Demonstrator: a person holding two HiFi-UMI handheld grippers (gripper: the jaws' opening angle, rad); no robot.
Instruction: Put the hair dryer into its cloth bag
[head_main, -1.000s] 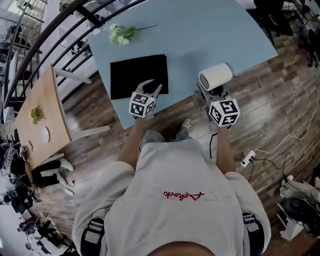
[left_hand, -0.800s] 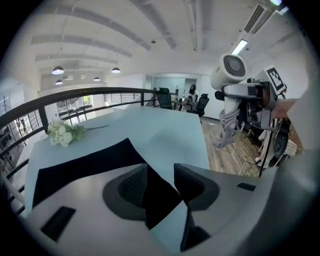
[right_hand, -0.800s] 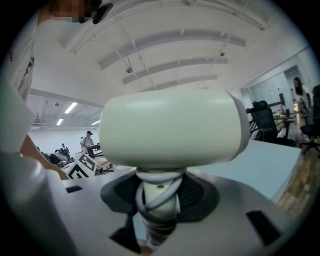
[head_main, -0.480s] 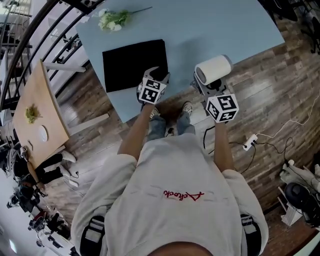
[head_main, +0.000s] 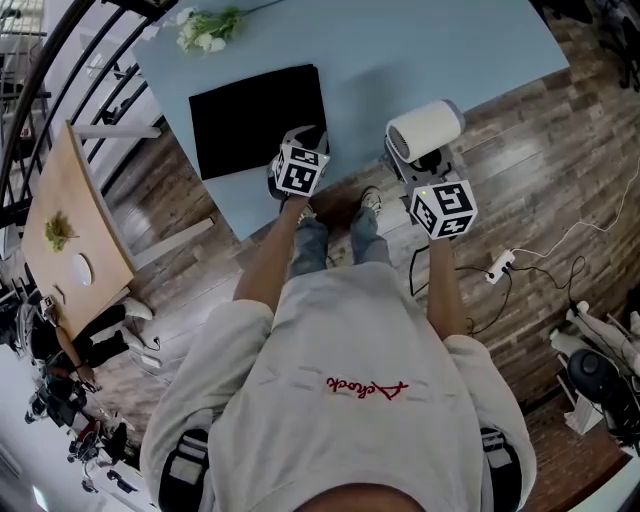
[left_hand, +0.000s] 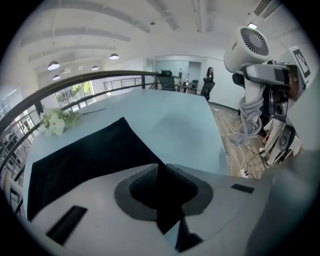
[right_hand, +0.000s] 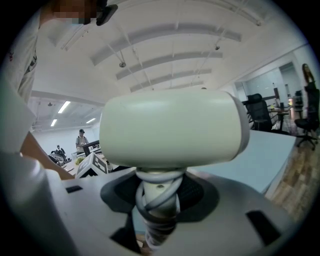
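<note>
The black cloth bag lies flat on the light blue table. My left gripper is at the bag's near right corner. In the left gripper view, its jaws are closing, and a fold of the bag fills the narrow gap of the left gripper. The white hair dryer hangs over the table's near edge, to the right of the bag. My right gripper is shut on its cord-wrapped handle, below the hair dryer's barrel. The dryer also shows from the left.
A bunch of white flowers lies at the table's far left. A wooden side table stands left of it on the plank floor. A power strip and cables lie on the floor at the right. The person's feet are at the table's near edge.
The left gripper has come down onto the bag's near right corner and its jaws have narrowed onto the cloth. The right gripper has sunk slightly with the dryer.
</note>
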